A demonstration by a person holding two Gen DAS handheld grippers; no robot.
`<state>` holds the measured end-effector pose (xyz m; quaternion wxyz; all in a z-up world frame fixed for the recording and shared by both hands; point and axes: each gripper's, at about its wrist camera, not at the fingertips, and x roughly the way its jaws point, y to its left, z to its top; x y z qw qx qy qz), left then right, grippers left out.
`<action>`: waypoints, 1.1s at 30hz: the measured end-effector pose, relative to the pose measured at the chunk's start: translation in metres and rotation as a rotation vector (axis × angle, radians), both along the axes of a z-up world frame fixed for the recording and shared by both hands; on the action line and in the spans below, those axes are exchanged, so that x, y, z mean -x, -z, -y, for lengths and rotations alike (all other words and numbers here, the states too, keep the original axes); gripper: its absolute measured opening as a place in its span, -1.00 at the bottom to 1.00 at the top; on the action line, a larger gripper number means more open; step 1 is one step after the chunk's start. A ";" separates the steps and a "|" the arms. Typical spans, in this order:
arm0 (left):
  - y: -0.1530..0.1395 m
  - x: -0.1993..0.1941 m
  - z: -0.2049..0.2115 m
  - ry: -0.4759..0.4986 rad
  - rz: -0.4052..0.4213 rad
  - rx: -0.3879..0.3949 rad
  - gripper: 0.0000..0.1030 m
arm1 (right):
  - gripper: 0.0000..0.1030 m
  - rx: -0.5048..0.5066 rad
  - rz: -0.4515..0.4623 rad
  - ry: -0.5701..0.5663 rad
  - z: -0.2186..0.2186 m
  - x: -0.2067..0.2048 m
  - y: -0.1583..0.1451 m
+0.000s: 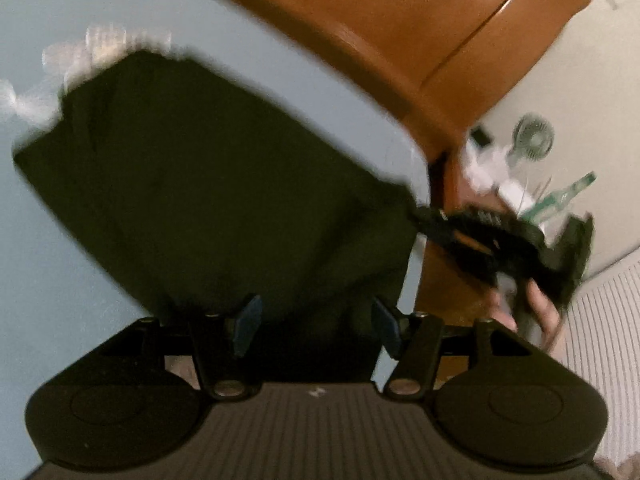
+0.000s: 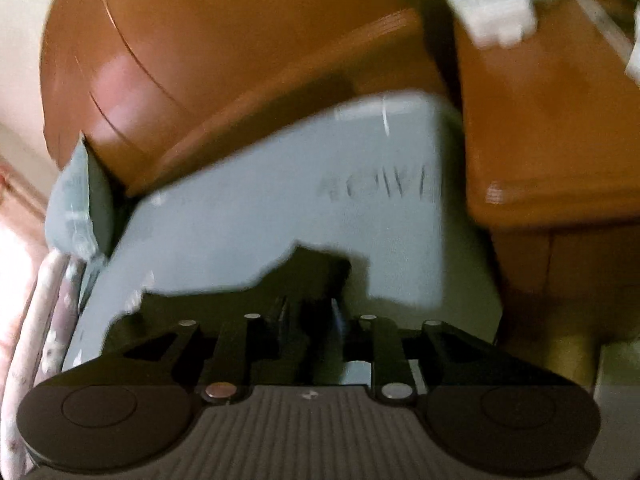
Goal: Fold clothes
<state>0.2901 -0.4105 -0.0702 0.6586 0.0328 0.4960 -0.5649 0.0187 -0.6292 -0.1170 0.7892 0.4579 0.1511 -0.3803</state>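
Holding the dark cloth [image 1: 208, 184] at its 3 o'clock corner, my right claw [image 2: 308, 320] is pinching with its fingers drawn close on the fabric. My left claw [image 1: 316, 326] is hanging wide apart at the cloth's 6 o'clock edge, gripping nothing. The cloth is lying spread on the pale blue sheet [image 1: 48, 240], its far edge running toward 11 o'clock, near the brown board [image 1: 400, 20].

Both views are smearing, so I am judging that I am moving fast. With one corner pinched and the other free, the cloth is risking a skewed drag and a crooked crease. The thin pinch is risking a slip. The sheet under it is risking getting caught up too.
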 end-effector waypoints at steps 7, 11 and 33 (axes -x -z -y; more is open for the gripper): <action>-0.003 -0.064 -0.005 -0.281 0.078 0.121 0.23 | -0.13 0.118 0.071 -0.058 -0.039 -0.040 -0.041; 0.013 -0.081 -0.013 -0.312 0.061 0.078 0.09 | -0.11 0.081 0.076 -0.199 -0.054 -0.074 -0.022; 0.007 -0.042 -0.022 -0.139 0.159 0.077 0.28 | 0.14 -0.012 0.019 -0.149 -0.037 -0.059 0.005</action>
